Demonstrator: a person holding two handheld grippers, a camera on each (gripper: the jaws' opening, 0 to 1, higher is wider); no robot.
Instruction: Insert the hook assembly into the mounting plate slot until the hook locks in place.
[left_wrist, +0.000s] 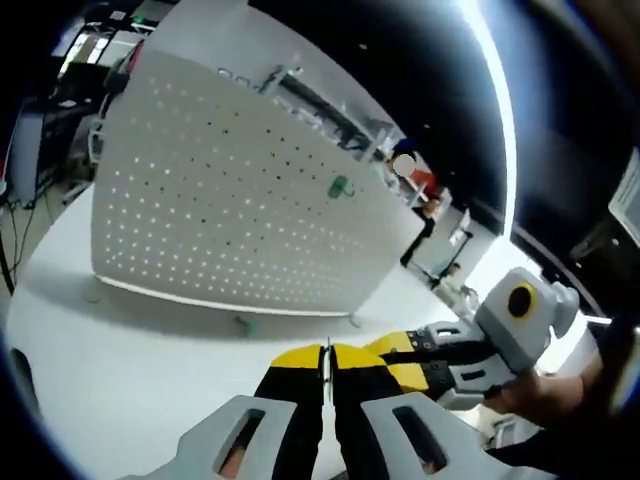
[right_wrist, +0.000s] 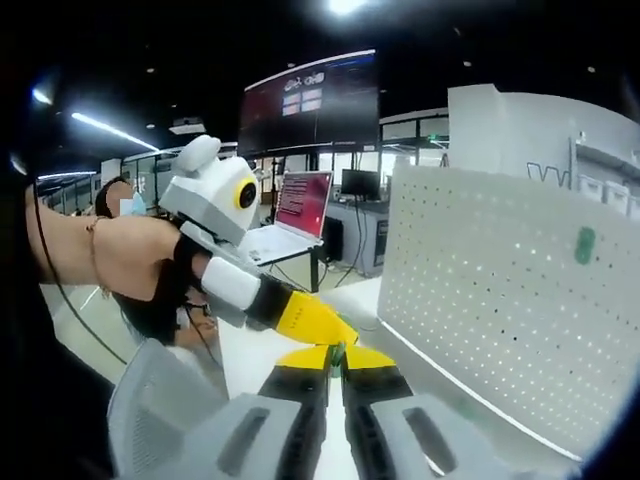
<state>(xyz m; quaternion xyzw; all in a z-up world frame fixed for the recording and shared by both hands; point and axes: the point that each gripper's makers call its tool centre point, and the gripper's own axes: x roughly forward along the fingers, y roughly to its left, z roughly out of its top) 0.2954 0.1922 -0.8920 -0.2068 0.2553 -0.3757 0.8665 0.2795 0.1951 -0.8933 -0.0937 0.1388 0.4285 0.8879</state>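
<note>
White tabletop (left_wrist: 120, 400) is seen under both grippers. Ahead of the left gripper (left_wrist: 327, 362) a perforated mounting plate (left_wrist: 230, 210) stands upright, a green hook (left_wrist: 340, 187) fixed to its face. Left jaws are pressed together, nothing seen between. Right gripper (right_wrist: 337, 358) is closed on a small green piece (right_wrist: 338, 352), plate to its right, laptop (right_wrist: 290, 215) beyond.

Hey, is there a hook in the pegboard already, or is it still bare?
In. A small green hook sits on the upright white pegboard, on its perforated face, also seen in the right gripper view. Whether it has locked, cannot tell.
</note>
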